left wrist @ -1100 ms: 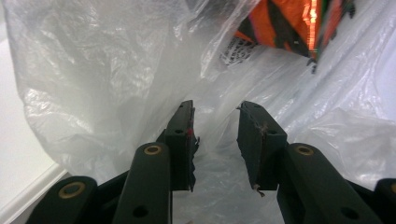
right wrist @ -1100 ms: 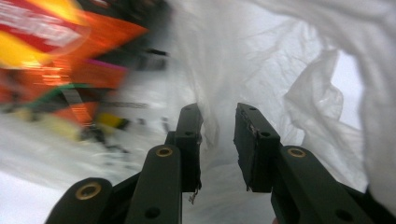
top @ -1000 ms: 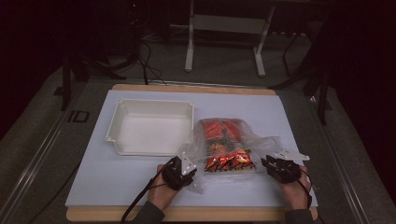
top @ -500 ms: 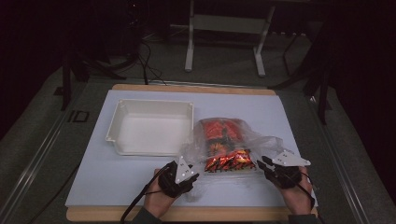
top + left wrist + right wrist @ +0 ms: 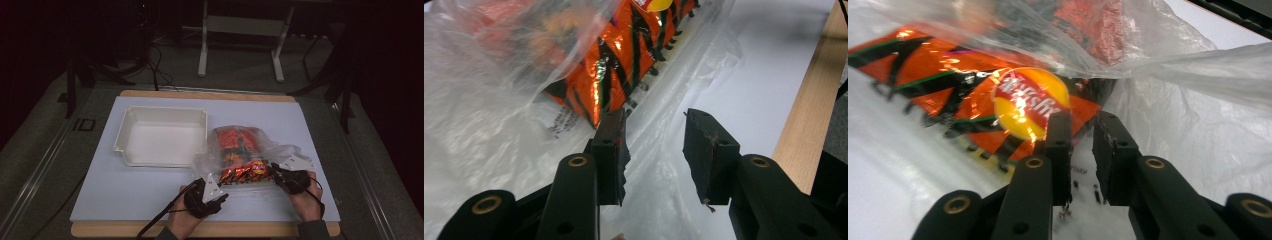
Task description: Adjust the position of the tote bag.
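Both grippers at plastic bag (image 5: 250, 150) mouth, near table's front edge. Left gripper (image 5: 651, 150) released; right gripper (image 5: 1082, 150) narrowing, jaws just been closing, nothing pinched yet. Catch film only, not chip packet (image 5: 998, 105).

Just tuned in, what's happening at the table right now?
A person works both grippers at the near edge of a clear plastic bag holding orange snack packets, beside a white tray. The left gripper stands open over the bag's film, nothing between its pads. The right gripper has just been closing near the bag's edge; whether it has the film, I can't tell.
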A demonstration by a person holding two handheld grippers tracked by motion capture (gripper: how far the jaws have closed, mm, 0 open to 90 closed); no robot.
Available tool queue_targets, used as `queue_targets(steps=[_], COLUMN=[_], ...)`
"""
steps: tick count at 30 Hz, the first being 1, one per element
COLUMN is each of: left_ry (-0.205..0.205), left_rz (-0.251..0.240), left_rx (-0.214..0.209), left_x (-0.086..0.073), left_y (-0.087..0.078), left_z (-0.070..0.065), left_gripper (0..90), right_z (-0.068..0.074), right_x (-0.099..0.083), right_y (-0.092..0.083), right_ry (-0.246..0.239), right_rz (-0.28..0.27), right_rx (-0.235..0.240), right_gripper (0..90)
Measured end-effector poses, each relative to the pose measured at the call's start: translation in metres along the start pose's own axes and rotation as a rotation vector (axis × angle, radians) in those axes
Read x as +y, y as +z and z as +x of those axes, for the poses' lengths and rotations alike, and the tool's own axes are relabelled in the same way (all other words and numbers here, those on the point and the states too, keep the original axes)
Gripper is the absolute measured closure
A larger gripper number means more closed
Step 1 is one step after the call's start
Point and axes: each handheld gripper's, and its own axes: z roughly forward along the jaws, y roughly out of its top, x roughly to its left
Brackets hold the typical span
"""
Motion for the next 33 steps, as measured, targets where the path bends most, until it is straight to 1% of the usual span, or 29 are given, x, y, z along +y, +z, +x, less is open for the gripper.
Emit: queue_targets(steps=[2, 3, 5, 6, 8, 11, 15, 17, 19, 20, 21, 22, 23, 25, 28, 31, 33], left_ry=[0.004, 0.004, 0.006, -0.004, -0.018, -0.039, -0.089, -0.093, -0.099, -0.093, -0.093, -0.094, -0.087, -0.087, -0.096, -0.110, -0.112], left_rz=[0.016, 0.016, 0.040, 0.056, 0.079, 0.117, 0.146, 0.160, 0.159, 0.163, 0.163, 0.158, 0.162, 0.158, 0.150, 0.130, 0.129], left_rx=[-0.001, -0.001, 0.019, 0.031, 0.068, 0.138, 0.208, 0.249, 0.285, 0.306, 0.306, 0.345, 0.363, 0.390, 0.419, 0.435, 0.442], left_x=[0.001, 0.001, 0.001, 0.001, 0.001, 0.003, 0.005, 0.007, 0.010, 0.012, 0.012, 0.016, 0.019, 0.022, 0.027, 0.031, 0.033], left_y=[0.004, 0.004, 0.009, 0.012, 0.015, 0.019, 0.020, 0.019, 0.017, 0.016, 0.016, 0.014, 0.013, 0.012, 0.009, 0.007, 0.007], left_z=[-0.002, -0.002, -0.001, 0.001, 0.006, 0.016, 0.028, 0.033, 0.037, 0.039, 0.039, 0.043, 0.045, 0.050, 0.057, 0.065, 0.067], left_gripper=[61.5, 61.7, 62.4, 62.8, 63.9, 65.2, 67.0, 67.9, 68.1, 68.2, 68.3, 68.3, 68.3, 68.3, 68.2, 68.2, 68.0], right_z=[0.000, 0.000, 0.000, 0.000, -0.001, -0.003, -0.006, -0.009, -0.011, -0.012, -0.012, -0.012, -0.013, -0.014, -0.015, -0.016, -0.016], right_x=[0.003, 0.003, 0.006, 0.007, 0.010, 0.015, 0.020, 0.022, 0.024, 0.025, 0.025, 0.026, 0.027, 0.028, 0.029, 0.029, 0.029], right_y=[0.006, 0.006, 0.011, 0.012, 0.016, 0.018, 0.020, 0.021, 0.022, 0.022, 0.022, 0.023, 0.024, 0.026, 0.027, 0.029, 0.030], right_ry=[-0.001, -0.001, -0.009, -0.007, -0.003, 0.002, 0.008, 0.013, 0.018, 0.015, 0.015, 0.015, 0.014, 0.015, 0.020, 0.022, 0.025], right_rz=[0.008, 0.008, 0.013, 0.011, 0.005, -0.007, -0.016, -0.018, -0.019, -0.017, -0.017, -0.013, -0.013, -0.011, -0.011, -0.006, -0.003], right_rx=[-0.012, -0.012, -0.021, -0.026, -0.034, -0.046, -0.058, -0.063, -0.065, -0.065, -0.065, -0.067, -0.069, -0.071, -0.071, -0.070, -0.070], right_gripper=[78.6, 78.6, 78.7, 78.7, 77.9, 76.7, 74.5, 73.5, 72.8, 72.5, 72.5, 72.4, 72.2, 71.8, 71.2, 70.3, 69.5])
